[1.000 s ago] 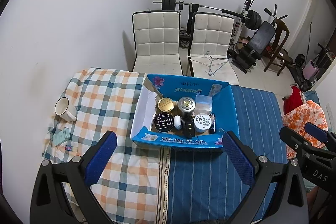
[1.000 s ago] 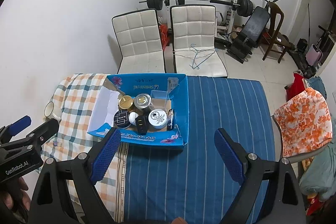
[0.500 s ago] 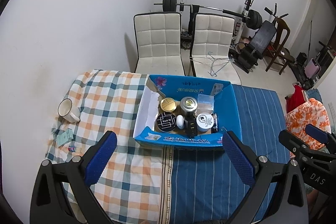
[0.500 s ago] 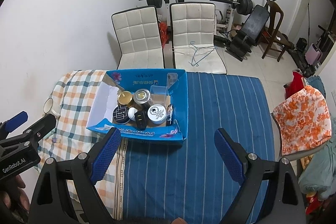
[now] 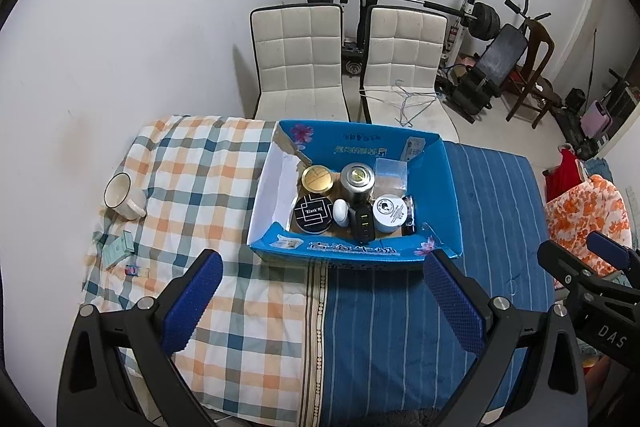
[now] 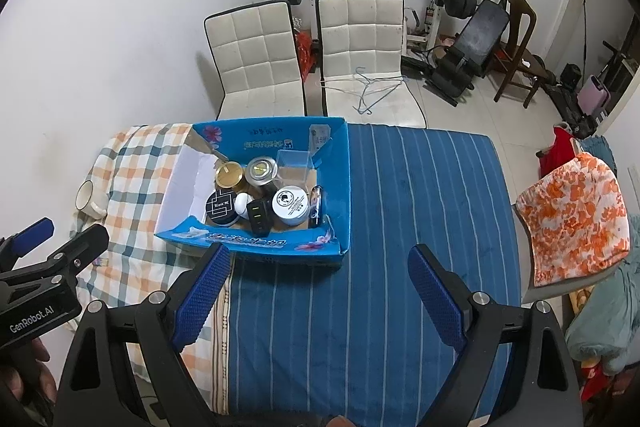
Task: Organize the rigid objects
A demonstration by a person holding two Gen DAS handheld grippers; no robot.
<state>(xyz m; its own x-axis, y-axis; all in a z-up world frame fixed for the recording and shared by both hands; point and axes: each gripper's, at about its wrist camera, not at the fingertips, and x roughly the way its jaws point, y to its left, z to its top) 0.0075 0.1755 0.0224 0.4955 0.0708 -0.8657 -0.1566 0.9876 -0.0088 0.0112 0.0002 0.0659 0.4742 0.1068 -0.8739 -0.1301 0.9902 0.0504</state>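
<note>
A home room: bed [image 5: 360, 327], dining chairs [image 5: 298, 67], weight bench [image 5: 492, 67].

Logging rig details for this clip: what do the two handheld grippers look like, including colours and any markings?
Both are black angular frames with silver bolts at the joints and two fingers faced with blue textured pads. The left gripper shows white "GenRobot.AI" lettering on its body in the right wrist view. The right gripper shows white "DAS" lettering in the left wrist view. No cables or sleeves are visible.

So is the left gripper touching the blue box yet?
Apart. In the right wrist view the left gripper hangs open over the checked cloth, with a clear stretch of cloth between it and the blue box.
</note>
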